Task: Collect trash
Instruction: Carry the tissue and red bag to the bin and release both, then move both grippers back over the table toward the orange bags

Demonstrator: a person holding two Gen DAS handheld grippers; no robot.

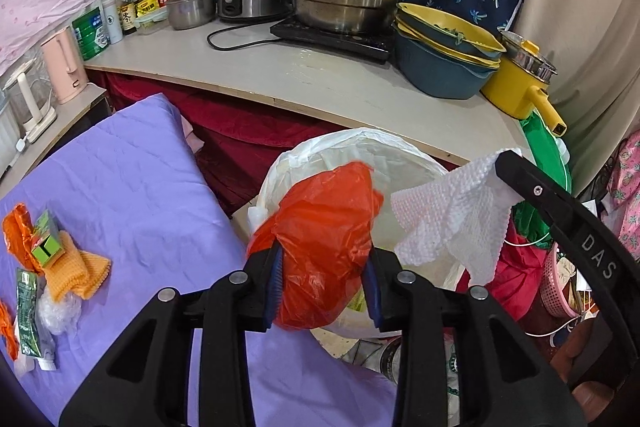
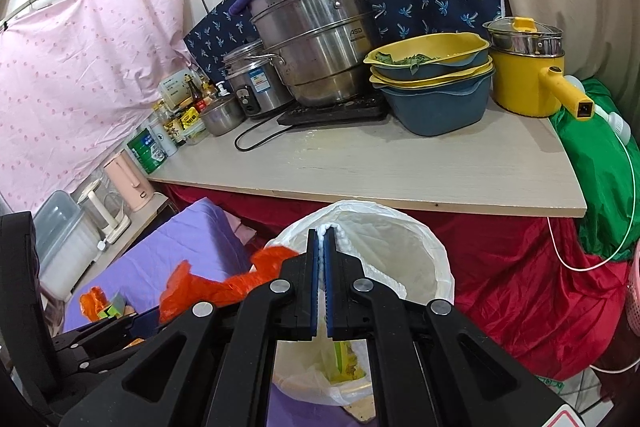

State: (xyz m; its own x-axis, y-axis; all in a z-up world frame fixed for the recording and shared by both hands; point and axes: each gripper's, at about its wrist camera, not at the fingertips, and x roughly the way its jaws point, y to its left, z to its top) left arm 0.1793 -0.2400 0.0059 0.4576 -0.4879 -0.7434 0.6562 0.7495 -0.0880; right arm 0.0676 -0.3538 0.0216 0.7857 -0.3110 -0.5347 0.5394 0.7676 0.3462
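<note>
Left wrist: tool [image 1: 326, 287] grips orange bag [image 1: 324, 247], upright over bin [image 1: 416, 155].

Orange bag [image 1: 324, 243], white paper towel [image 1: 448, 215], purple sheet [image 1: 120, 179].

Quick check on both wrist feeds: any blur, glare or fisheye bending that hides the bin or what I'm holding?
Left wrist view: sharp; the counter edge bows from the fisheye, corners vignette black, mild sheen on the counter, and the red bag and paper towel cover part of the bin. Right wrist view: sharp; the right gripper blocks the bin's middle, the paper towel barely shows.
</note>
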